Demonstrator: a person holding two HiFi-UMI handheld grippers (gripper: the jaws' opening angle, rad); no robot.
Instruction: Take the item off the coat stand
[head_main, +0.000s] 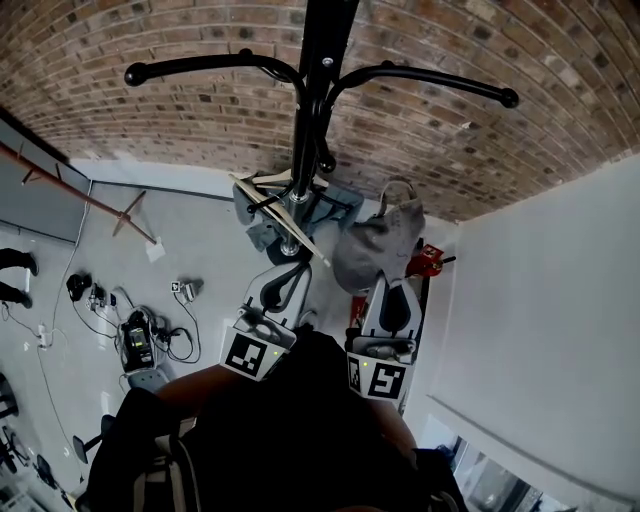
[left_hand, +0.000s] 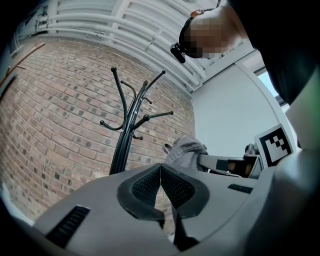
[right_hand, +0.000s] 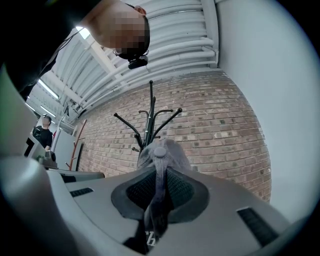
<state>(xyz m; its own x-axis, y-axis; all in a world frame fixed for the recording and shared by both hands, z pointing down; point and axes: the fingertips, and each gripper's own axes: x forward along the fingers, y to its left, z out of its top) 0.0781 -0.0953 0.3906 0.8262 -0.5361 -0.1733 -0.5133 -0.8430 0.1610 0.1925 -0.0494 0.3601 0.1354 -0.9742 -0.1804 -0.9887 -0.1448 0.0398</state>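
A black coat stand (head_main: 318, 100) rises in front of a brick wall, and its curved hooks are bare. My right gripper (head_main: 390, 287) is shut on a grey cap (head_main: 380, 245), held just right of the pole and apart from the hooks. In the right gripper view the cap (right_hand: 160, 152) is pinched by its crown between the pads, with the stand (right_hand: 150, 117) behind it. My left gripper (head_main: 284, 280) is shut with nothing in it, close to the pole. The left gripper view shows its tips (left_hand: 160, 167) touching, the stand (left_hand: 127, 130) ahead and the cap (left_hand: 186, 149) to the right.
The brick wall (head_main: 180, 130) stands behind the coat stand and a white wall (head_main: 540, 300) runs along the right. Cables and devices (head_main: 135, 340) lie on the floor at left. A red object (head_main: 428, 258) sits near the white wall. A person (right_hand: 45, 131) stands far left.
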